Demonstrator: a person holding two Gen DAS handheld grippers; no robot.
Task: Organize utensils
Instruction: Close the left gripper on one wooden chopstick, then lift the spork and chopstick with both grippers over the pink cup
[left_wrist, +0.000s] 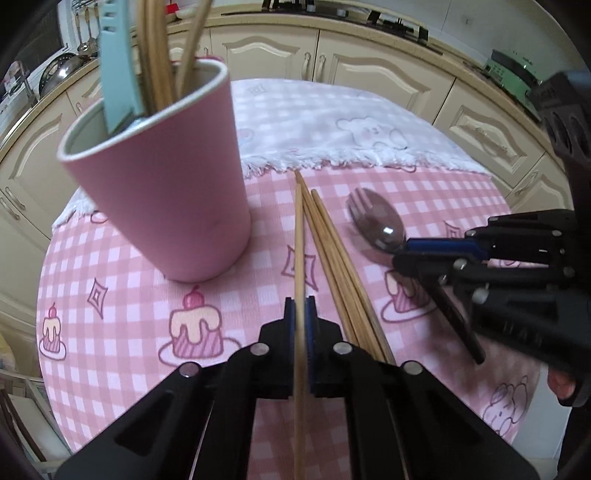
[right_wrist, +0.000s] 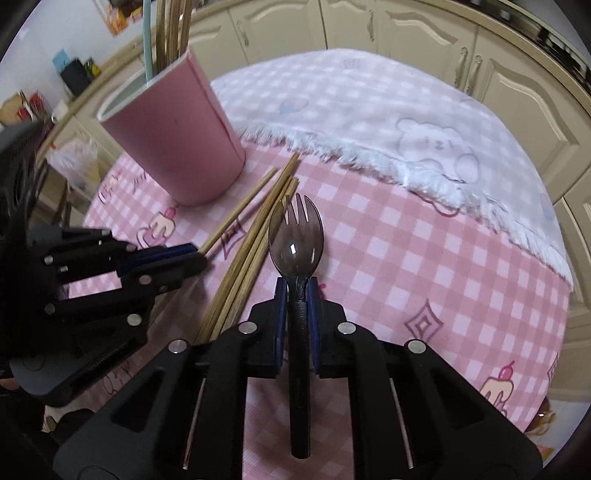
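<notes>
A pink cup (left_wrist: 162, 192) stands on the round table and holds several wooden chopsticks and a light blue utensil (left_wrist: 116, 70). My left gripper (left_wrist: 300, 306) is shut on a single wooden chopstick (left_wrist: 298, 240) that points toward the cup's right side. Several more chopsticks (left_wrist: 332, 251) lie in a bundle just to its right. My right gripper (right_wrist: 296, 288) is shut on the black handle of a dark translucent spork (right_wrist: 295, 236), its head pointing away. In the right wrist view the cup (right_wrist: 177, 133) stands at upper left and the left gripper (right_wrist: 197, 254) sits at left.
A pink checked cloth (left_wrist: 129, 295) with cake prints covers the table, and a white fringed towel (left_wrist: 332, 122) lies over its far half. Cream kitchen cabinets (left_wrist: 388, 62) curve round behind. Pans and ladles (left_wrist: 62, 66) hang at far left.
</notes>
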